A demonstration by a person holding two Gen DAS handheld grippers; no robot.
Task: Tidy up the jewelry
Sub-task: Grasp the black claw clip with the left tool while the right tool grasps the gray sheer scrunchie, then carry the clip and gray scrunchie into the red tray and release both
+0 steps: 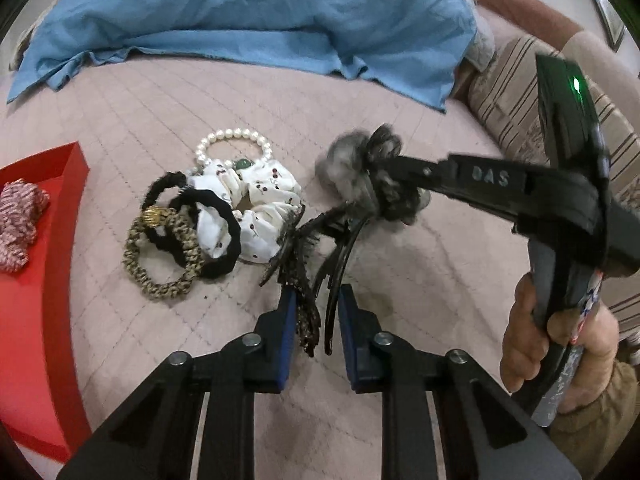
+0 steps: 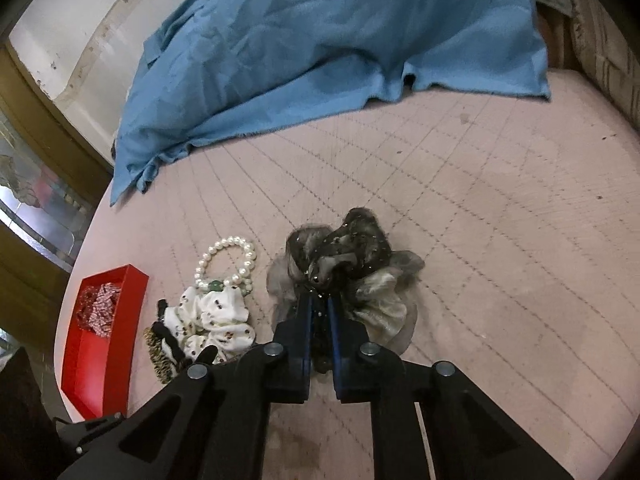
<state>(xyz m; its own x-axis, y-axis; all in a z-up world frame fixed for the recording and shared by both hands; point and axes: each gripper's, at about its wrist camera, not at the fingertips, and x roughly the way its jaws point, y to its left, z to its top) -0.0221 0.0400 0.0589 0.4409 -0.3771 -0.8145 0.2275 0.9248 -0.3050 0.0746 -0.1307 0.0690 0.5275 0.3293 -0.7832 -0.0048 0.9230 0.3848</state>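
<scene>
My right gripper (image 2: 320, 300) is shut on a grey tulle hair bow (image 2: 344, 256) and holds it above the pink quilted bed; it shows in the left wrist view (image 1: 376, 184) coming in from the right. My left gripper (image 1: 316, 308) has its jaws narrowly apart around a black claw clip (image 1: 336, 264) with a sequined piece (image 1: 298, 276), which hang from the bow. A pile lies on the bed: pearl bracelet (image 1: 236, 138), white cherry-print scrunchie (image 1: 256, 200), black hair ties (image 1: 216, 236), leopard tie (image 1: 160, 256).
A red tray (image 1: 36, 280) at the left holds a red-and-white striped scrunchie (image 1: 18, 220); it also shows in the right wrist view (image 2: 100, 340). A blue cloth (image 1: 248, 16) covers the far side of the bed. A striped cushion (image 1: 516, 92) lies at the right.
</scene>
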